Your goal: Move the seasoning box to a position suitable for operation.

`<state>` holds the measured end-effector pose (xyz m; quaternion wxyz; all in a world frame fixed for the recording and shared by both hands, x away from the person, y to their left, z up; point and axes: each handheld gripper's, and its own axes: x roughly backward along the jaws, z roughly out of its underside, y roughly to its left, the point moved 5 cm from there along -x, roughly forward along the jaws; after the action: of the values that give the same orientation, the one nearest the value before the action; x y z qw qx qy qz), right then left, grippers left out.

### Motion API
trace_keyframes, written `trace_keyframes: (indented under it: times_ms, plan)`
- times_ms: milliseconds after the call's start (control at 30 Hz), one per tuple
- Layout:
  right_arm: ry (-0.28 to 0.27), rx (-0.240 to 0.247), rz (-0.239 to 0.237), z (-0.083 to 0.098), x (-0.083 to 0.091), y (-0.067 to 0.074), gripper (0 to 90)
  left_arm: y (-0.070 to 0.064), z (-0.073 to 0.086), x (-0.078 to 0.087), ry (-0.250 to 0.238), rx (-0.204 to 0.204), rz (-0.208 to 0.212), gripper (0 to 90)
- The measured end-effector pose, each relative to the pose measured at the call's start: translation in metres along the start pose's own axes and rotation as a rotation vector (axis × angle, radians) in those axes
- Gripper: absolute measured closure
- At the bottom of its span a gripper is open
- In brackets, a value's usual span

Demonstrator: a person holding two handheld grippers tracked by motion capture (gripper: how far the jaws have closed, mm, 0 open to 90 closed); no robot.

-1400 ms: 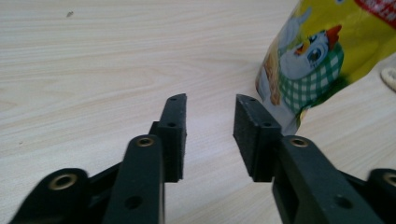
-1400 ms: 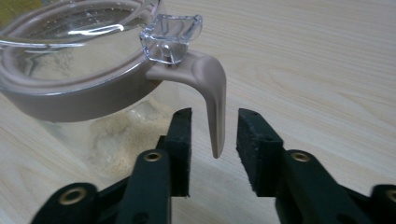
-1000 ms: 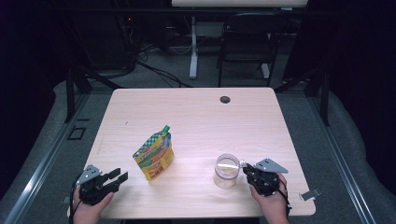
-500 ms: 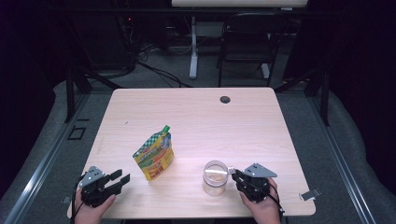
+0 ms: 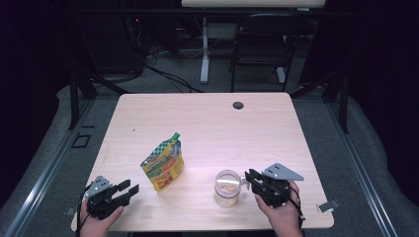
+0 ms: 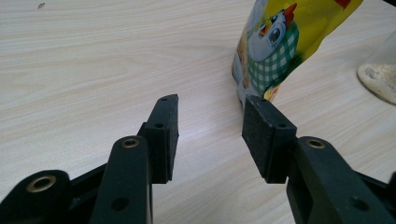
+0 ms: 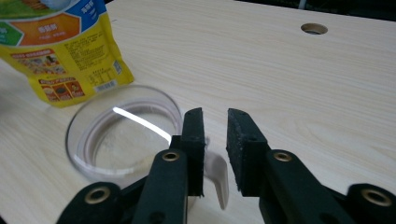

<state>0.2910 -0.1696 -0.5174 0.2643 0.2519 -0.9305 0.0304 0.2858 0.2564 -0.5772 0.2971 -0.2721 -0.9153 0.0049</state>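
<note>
A clear glass jar (image 5: pixel 228 190) with pale powder at its bottom stands near the table's front edge; its round mouth (image 7: pixel 121 140) lies just left of my right jaws. My right gripper (image 5: pixel 248 177) (image 7: pixel 215 116) is shut on the jar's translucent handle (image 7: pixel 218 177); its jaws have just been opening slightly with the handle between them. A yellow and green snack pouch (image 5: pixel 163 165) (image 7: pixel 60 46) stands upright left of the jar. My left gripper (image 5: pixel 129 190) (image 6: pixel 210 109) is open and empty at the front left corner, jaws just opened a little wider. The pouch (image 6: pixel 280 42) stands just beyond its right jaw.
The light wooden table (image 5: pixel 222 128) has a round cable hole (image 5: pixel 238 105) (image 7: pixel 314 29) near its far edge. A small clip (image 5: pixel 327 206) sits at the front right edge. A chair (image 5: pixel 267 44) and desk legs stand on the floor behind.
The right gripper has drawn the jar leftward and toward the front edge, then risen a little. The left gripper has stayed in place with its jaws slightly wider.
</note>
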Motion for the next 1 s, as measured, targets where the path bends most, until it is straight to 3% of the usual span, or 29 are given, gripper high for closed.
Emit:
trace_keyframes:
  times_ms: [133, 267, 600, 1000]
  plan:
    - [-0.001, -0.029, 0.009, -0.001, -0.007, 0.003, 79.4, 0.001, 0.001, -0.001, 0.005, -0.003, -0.002, 55.3]
    - [0.011, -0.023, 0.004, 0.004, -0.006, 0.004, 79.5, 0.003, 0.002, 0.0, 0.004, 0.007, 0.005, 55.4]
    - [0.001, -0.097, -0.065, 0.008, -0.007, -0.001, 80.8, 0.002, 0.003, 0.001, 0.002, 0.015, 0.005, 55.3]
    - [-0.005, -0.158, -0.084, 0.01, -0.006, -0.006, 80.7, 0.002, 0.003, -0.001, 0.011, 0.01, 0.007, 55.1]
